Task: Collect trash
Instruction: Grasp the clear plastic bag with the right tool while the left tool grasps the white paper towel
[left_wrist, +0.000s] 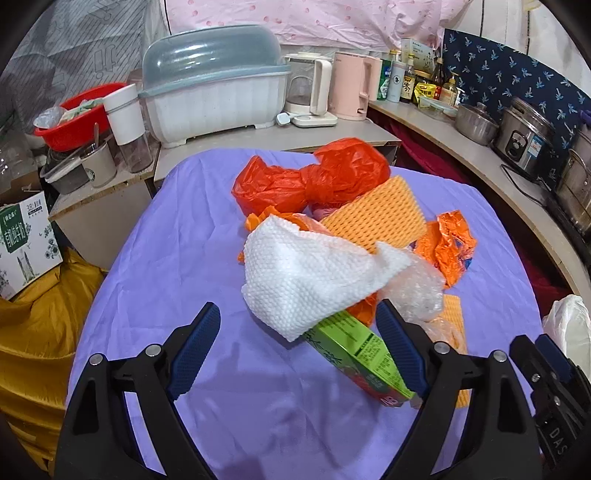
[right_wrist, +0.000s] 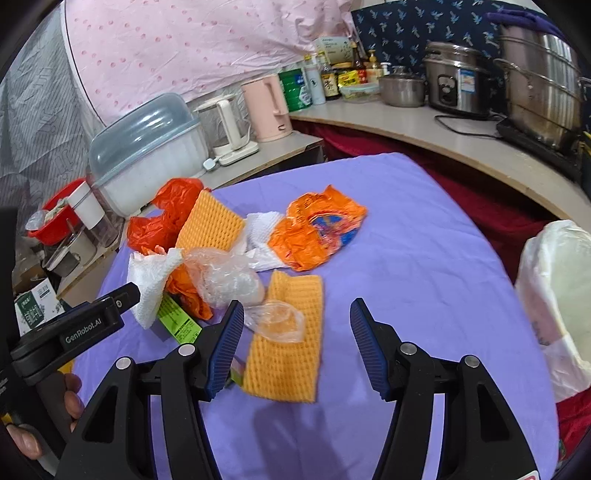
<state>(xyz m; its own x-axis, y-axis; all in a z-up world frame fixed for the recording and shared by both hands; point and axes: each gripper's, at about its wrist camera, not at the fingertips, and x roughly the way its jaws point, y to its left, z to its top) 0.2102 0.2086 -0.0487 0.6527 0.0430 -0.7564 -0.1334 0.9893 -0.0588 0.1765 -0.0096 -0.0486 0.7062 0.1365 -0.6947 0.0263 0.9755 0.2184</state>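
Trash lies in a pile on a purple-covered table (left_wrist: 184, 221). A white paper towel (left_wrist: 306, 273) drapes over a green carton (left_wrist: 362, 354). Behind are a red plastic bag (left_wrist: 314, 177), an orange foam net (left_wrist: 373, 218), an orange wrapper (left_wrist: 448, 243) and clear bubble wrap (left_wrist: 413, 288). My left gripper (left_wrist: 299, 325) is open, its jaws astride the towel and carton, close to the pile. My right gripper (right_wrist: 297, 325) is open above a second orange foam net (right_wrist: 288, 350) with a clear plastic scrap (right_wrist: 277, 319) on it. The orange wrapper (right_wrist: 317, 229) and the towel (right_wrist: 151, 277) show there too.
A white plastic bag (right_wrist: 554, 295) hangs at the table's right edge. Behind the table a side counter holds a dish drainer box (left_wrist: 214, 92), kettles (left_wrist: 310, 88) and a red basin (left_wrist: 77, 118). A curved shelf on the right holds pots (right_wrist: 535, 85) and bottles.
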